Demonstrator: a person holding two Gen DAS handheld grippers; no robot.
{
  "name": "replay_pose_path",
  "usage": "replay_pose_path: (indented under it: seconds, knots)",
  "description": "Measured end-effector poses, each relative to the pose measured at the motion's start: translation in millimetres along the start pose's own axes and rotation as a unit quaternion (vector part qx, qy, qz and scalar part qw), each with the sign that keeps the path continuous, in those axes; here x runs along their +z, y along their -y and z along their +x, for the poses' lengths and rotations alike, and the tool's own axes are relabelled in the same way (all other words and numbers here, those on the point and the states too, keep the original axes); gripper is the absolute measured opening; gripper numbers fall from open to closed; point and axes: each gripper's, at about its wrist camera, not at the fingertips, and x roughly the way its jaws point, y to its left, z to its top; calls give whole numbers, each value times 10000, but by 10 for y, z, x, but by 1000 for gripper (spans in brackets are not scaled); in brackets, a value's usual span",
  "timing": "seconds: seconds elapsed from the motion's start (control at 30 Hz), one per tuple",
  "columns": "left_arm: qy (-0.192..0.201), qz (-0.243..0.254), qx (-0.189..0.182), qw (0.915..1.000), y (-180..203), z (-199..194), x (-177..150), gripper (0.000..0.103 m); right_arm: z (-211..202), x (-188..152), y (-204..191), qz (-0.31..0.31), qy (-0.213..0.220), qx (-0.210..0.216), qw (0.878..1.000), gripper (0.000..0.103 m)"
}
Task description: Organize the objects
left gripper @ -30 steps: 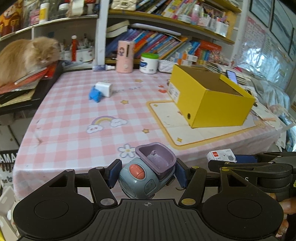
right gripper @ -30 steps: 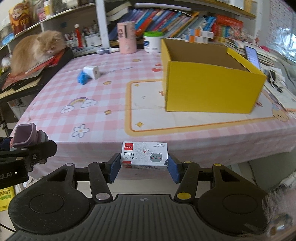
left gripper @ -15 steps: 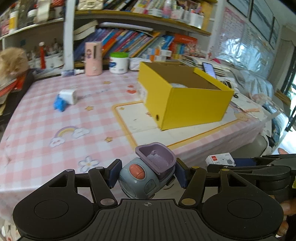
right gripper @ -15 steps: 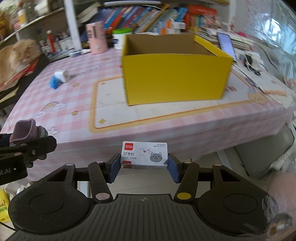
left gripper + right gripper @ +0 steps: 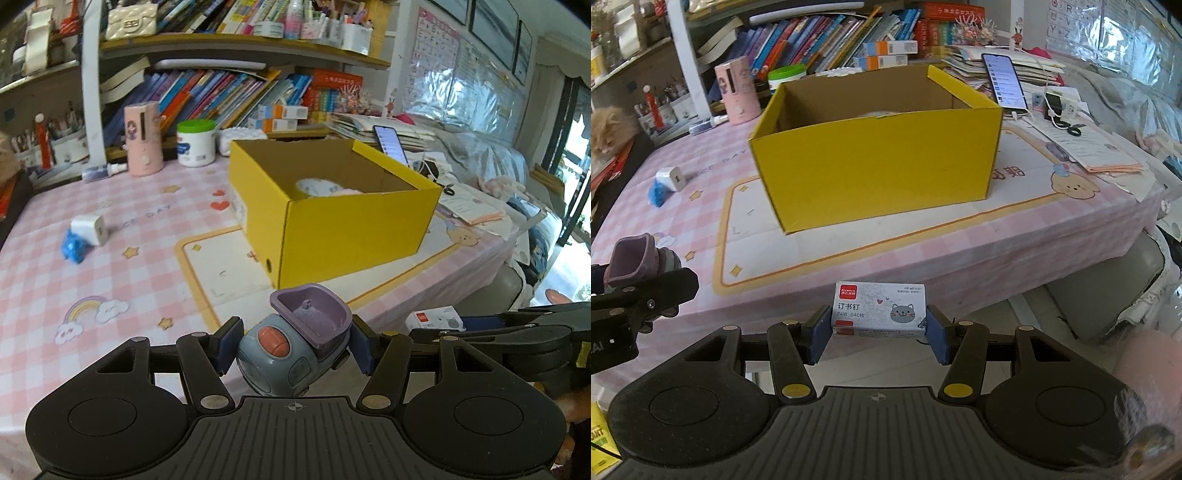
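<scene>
Toy truck (image 5: 291,350), grey-blue with a purple bucket, sits clamped between the pads of my left gripper (image 5: 293,349), held near the front edge of the pink checked table (image 5: 44,280). Staple box (image 5: 880,309), white with a cat print, is pinched in my right gripper (image 5: 879,330). Ahead on the table stands the open yellow box (image 5: 875,173); a white charger (image 5: 88,229) lies well to its left.
</scene>
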Motion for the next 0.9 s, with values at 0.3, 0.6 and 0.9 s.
replay_pose_path:
  seconds: [0.3,0.6,0.9]
  knots:
    - [-20,67,-41,10000,172,204,128,60,146,152,225,32,-108,-1,9999,51]
    - [237,147,-60,9996,354,344,324,60,247,343,434,-40,-100,30,9999,51]
    - [560,166,58,9983,476,487,597,60,235,701,620,-184,384,117,9990,51]
